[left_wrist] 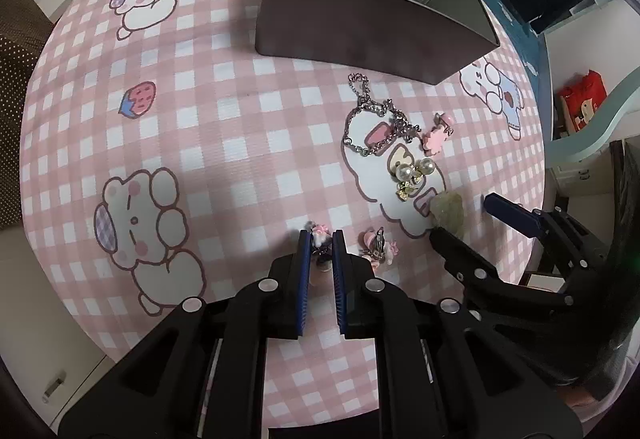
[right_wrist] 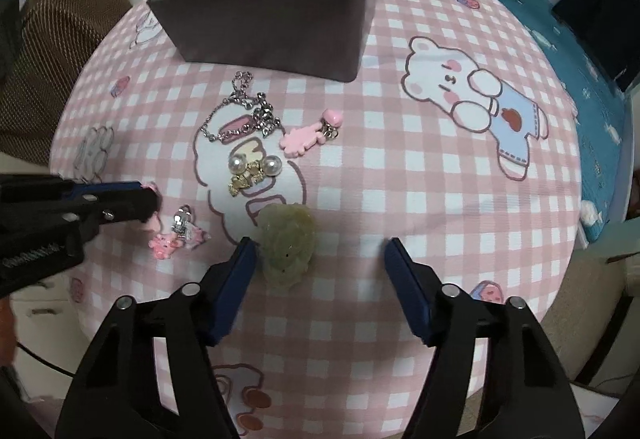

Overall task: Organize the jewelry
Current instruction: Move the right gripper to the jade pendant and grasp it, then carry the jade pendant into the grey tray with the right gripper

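L gripper point(left_wrist: 321, 239) clamped on small pink charm point(left_wrist: 320, 233), R gripper point(right_wrist: 320, 247) jaws apart round knobbly green stone point(right_wrist: 287, 243), bare gingham cloth point(right_wrist: 420, 159) to its right, smooth metal tin point(right_wrist: 272, 27) behind

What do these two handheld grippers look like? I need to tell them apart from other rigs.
Both the left gripper and the right gripper look alike: matte black plastic frames with triangular cut-outs, round silver bolt heads at the joints, and flat blue pads lining their fingers. No markings show.

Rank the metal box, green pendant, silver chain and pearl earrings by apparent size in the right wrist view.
1. metal box
2. green pendant, nearer the camera, so its lead over the chain is unsure
3. silver chain
4. pearl earrings
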